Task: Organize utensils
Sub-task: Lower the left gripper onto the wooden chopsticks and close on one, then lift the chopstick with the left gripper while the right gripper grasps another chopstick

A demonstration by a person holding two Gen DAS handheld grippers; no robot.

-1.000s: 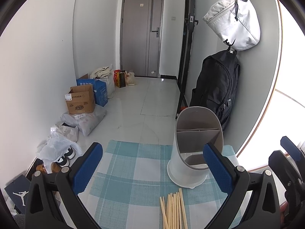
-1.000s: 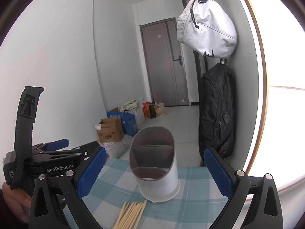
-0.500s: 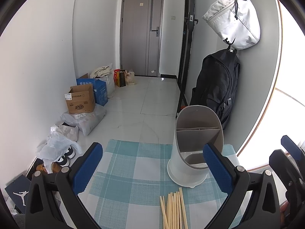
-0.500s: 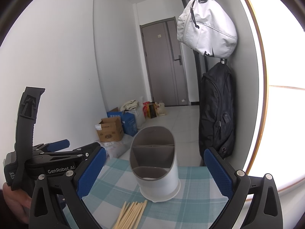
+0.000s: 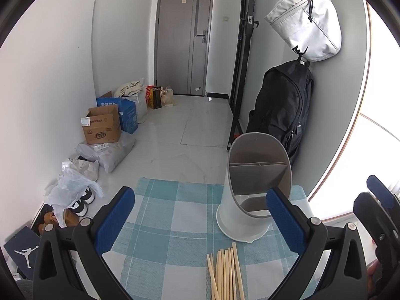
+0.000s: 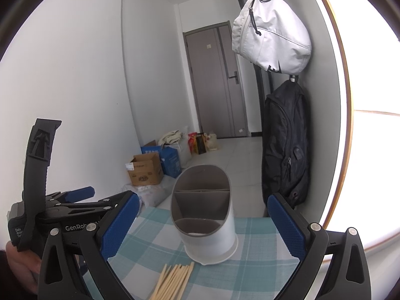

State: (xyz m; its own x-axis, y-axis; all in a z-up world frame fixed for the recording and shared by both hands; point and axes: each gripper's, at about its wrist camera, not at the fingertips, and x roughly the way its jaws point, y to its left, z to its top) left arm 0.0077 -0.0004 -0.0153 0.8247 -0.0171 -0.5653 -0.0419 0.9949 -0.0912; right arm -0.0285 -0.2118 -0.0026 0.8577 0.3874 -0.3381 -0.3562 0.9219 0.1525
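Nothing moved in the last second: chopsticks (image 5: 226,272) still loose before empty holder (image 5: 255,187). Left gripper (image 5: 200,222) and right gripper (image 6: 202,227) both spread wide, holding nothing. Sorting not started.

chopsticks (image 5: 226,272) before holder (image 5: 252,190) (on cloth (image 5: 160,215))

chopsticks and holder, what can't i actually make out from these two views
- Chopsticks: near ends cut off by the bottom edge in both wrist views, so length and exact count are unclear.
- Utensil holder: the compartment floors are hidden by its own walls; contents can't be told.
- Holder's right base, left wrist view: covered by the left tool's blue pad.
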